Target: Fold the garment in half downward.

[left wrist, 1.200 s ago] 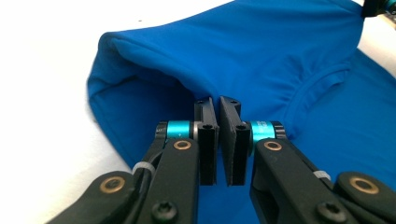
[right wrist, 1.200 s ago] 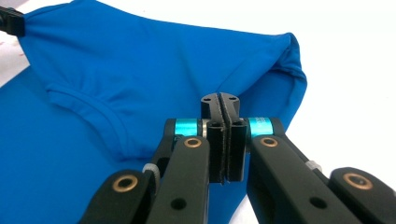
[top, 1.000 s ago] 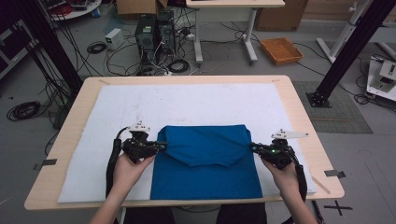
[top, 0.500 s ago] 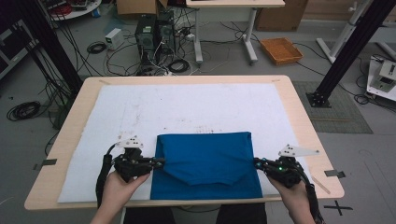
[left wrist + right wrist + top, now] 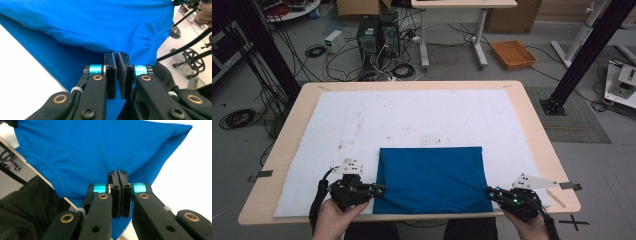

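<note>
Fingers [image 5: 111, 75] pinch the blue cloth [image 5: 432, 177] at the table's [image 5: 412, 86] near edge.

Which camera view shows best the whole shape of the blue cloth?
The high view: the blue cloth lies there as a whole folded rectangle on the white mat. Each gripper view gives just a close part of it, pinched in closed jaws.

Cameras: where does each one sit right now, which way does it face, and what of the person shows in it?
High view: above the person's side, looking forward and down at the table; both hands show, left gripper and right gripper pinching the blue garment.
Left gripper view: rides the left gripper, looking along its shut jaws at the garment; the other hand shows top right.
Right gripper view: rides the right gripper, jaws clamped on the garment edge; dark clothing lower left.
Shared: all show the blue garment.
</note>
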A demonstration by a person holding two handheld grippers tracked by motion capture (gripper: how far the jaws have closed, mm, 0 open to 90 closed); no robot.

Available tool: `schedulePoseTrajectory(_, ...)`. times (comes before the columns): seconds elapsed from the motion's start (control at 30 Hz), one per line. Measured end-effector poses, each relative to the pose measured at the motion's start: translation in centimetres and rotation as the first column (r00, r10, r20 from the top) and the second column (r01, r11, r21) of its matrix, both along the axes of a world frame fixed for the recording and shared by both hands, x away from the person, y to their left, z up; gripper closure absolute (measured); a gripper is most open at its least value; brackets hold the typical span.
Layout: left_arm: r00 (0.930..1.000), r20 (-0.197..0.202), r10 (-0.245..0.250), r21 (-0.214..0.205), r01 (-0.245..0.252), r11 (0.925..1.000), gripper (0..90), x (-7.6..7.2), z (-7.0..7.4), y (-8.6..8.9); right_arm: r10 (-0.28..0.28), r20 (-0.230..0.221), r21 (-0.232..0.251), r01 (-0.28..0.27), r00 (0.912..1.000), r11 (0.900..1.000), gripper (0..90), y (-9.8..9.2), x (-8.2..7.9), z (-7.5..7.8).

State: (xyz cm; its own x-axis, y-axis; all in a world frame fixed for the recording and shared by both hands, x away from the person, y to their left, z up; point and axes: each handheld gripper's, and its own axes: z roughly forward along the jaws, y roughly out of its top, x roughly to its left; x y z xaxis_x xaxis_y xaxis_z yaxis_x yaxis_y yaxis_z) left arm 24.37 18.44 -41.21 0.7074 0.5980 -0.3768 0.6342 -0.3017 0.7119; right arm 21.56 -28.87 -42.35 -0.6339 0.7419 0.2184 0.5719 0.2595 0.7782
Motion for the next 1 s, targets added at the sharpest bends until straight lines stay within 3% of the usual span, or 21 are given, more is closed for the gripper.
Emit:
schedulePoseTrajectory(0.23,0.9998,-0.017,0.008,0.029,-0.007,0.9996,84.7,-0.2,-1.3,0.1,0.01,-0.005,-0.033,-0.01,0.9999,0.9994,89.7,0.5,-0.1,-0.6)
schedulePoseTrajectory(0.37,0.9976,0.032,0.061,0.078,-0.064,0.9949,66.4,-0.1,-1.3,0.3,0.007,0.006,-0.038,-0.007,1.0,0.9992,80.4,0.4,0.1,-0.5)
schedulePoseTrajectory(0.43,0.9943,0.063,0.086,0.078,-0.091,0.9928,60.5,0.3,-0.9,0.5,-0.013,0.028,-0.029,0.014,0.9995,0.9995,75.6,0.2,0.4,-0.1)
schedulePoseTrajectory(0.53,0.9802,0.132,0.148,0.086,-0.16,0.9834,54.8,1.5,-0.2,0.8,-0.056,0.074,-0.022,0.058,0.9957,0.9981,74.1,-0.4,1.6,0.8)
schedulePoseTrajectory(0.6,0.9662,0.181,0.184,0.089,-0.202,0.9753,52.6,2.6,0.2,1.0,-0.084,0.093,-0.006,0.085,0.9921,0.9964,72.2,-0.7,2.9,1.3)
schedulePoseTrajectory(0.7,0.9481,0.215,0.234,0.073,-0.255,0.9643,51.4,4.6,0.3,1.0,-0.128,0.119,0.005,0.128,0.9847,0.9918,71.4,-1.0,5.3,1.7)
schedulePoseTrajectory(0.83,0.9323,0.228,0.281,0.065,-0.302,0.951,50.4,7.6,-0.2,0.8,-0.17,0.083,0.022,0.169,0.9819,0.9854,68.1,-1.0,9.2,1.3)
schedulePoseTrajectory(1.0,0.9212,0.22,0.321,0.082,-0.345,0.935,50.8,10.6,-1.4,0.5,-0.213,0.046,0.02,0.212,0.976,0.977,67.2,-0.1,13.3,0.2)
